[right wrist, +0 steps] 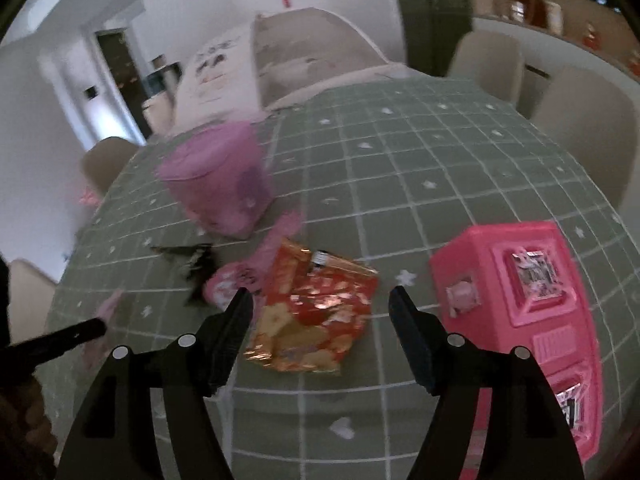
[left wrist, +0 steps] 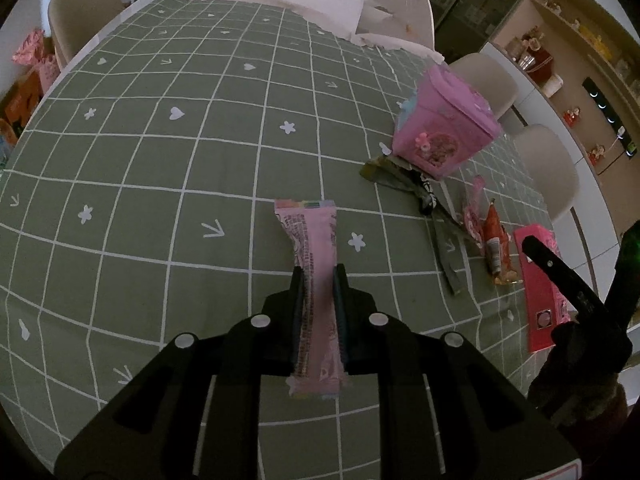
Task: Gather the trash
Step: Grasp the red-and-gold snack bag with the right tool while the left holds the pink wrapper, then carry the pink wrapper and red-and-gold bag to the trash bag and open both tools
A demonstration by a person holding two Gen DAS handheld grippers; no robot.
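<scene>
Four wrappers (left wrist: 316,264) – two pink boxes (left wrist: 444,128) – four chairs (left wrist: 484,80).

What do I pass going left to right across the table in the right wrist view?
Purple bin → red-gold foil wrapper, between the open right gripper fingers → pink box.

Tablecloth (left wrist: 160,168): sage green, white grid lines, scattered white hearts, flowers and arrows. Long wrapper (left wrist: 314,248): pale pink, dark print along one side, rainbow-striped ends. Lidded box (left wrist: 444,128): lilac-pink, pale blue at one edge, a small pink figure on its front. Crumpled foil packet (right wrist: 316,312): red and gold, shiny. Flat box (right wrist: 532,308): hot pink with paler pink panels. Dark scrap (left wrist: 424,192): black with white marks, beside olive-green strips. Both grippers: black with pale round rivets.
</scene>
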